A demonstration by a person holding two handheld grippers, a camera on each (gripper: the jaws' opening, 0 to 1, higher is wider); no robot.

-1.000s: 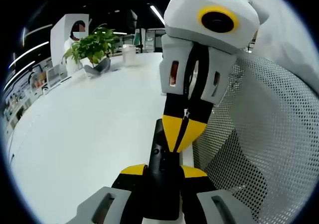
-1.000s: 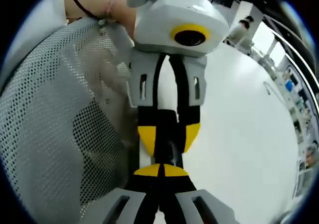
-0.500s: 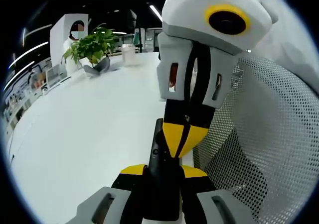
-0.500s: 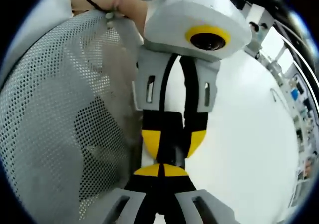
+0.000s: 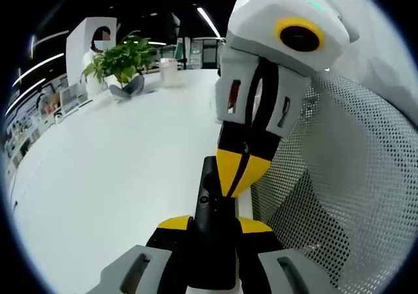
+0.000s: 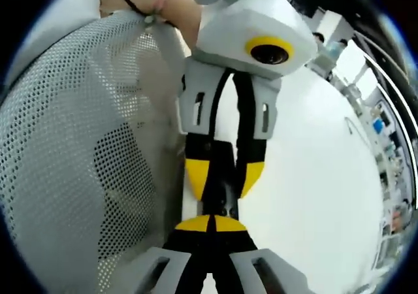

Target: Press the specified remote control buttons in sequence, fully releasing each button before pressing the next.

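A black remote control lies lengthwise between the yellow-tipped jaws of my left gripper, which is shut on its lower part above the table's near edge. My right gripper comes down from the upper right with its yellow jaws shut together. Its tip sits on or just over the remote's button face near the far end. In the right gripper view, my right gripper is shut with nothing between its jaws, and its tip points at the remote held by the left gripper.
The white table stretches away to the left, with a potted plant and a pale cup at its far end. A grey mesh chair back stands close on the right. A person's wrist with bands holds the left gripper.
The right gripper has tilted and its shut tip has risen slightly along the remote. The left gripper's hold on the remote is unchanged.
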